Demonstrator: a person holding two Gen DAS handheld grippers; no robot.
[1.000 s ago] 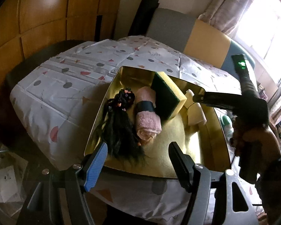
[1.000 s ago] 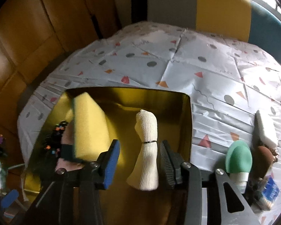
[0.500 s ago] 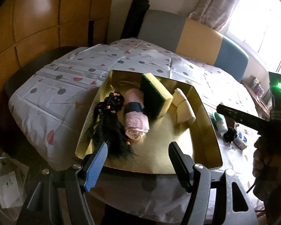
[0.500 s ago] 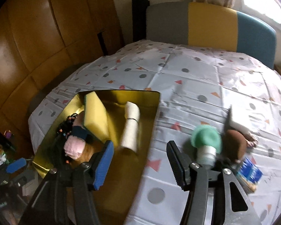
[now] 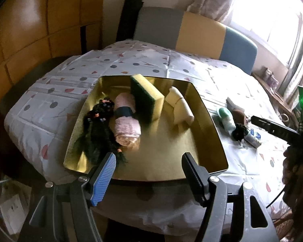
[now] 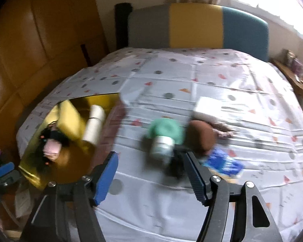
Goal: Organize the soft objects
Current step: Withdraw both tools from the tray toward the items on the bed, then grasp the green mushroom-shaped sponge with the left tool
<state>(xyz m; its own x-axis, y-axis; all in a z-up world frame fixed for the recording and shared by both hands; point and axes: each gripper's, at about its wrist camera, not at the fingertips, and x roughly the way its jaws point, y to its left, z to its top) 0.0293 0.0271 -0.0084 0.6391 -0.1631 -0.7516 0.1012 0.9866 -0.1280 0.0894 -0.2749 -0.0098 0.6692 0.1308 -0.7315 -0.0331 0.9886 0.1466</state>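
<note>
Jaws of our right gripper [image 6: 151, 173] stand apart and have just been opening, with nothing between them. Beyond its fingertips, on the patterned tablecloth [image 6: 192, 76], lies a blurred cluster: a green-topped sponge applicator [image 6: 164, 134], a brown puff [image 6: 202, 137], a white pad [image 6: 210, 106], a blue packet [image 6: 224, 163] and a dark scrunchie-like thing [image 6: 176, 168] that sits just beside the right finger. We cannot tell whether that finger touches it. Our left gripper [image 5: 149, 173] hovers over the near edge of the gold tray [image 5: 204, 109], its fingers wide apart and empty. Inside the tray, ahead of them, lie a black wig [image 5: 95, 135], a pink rolled towel [image 5: 126, 125], a yellow-green sponge [image 5: 146, 98] standing on edge and a cream cloth roll [image 5: 179, 109], side by side.
</note>
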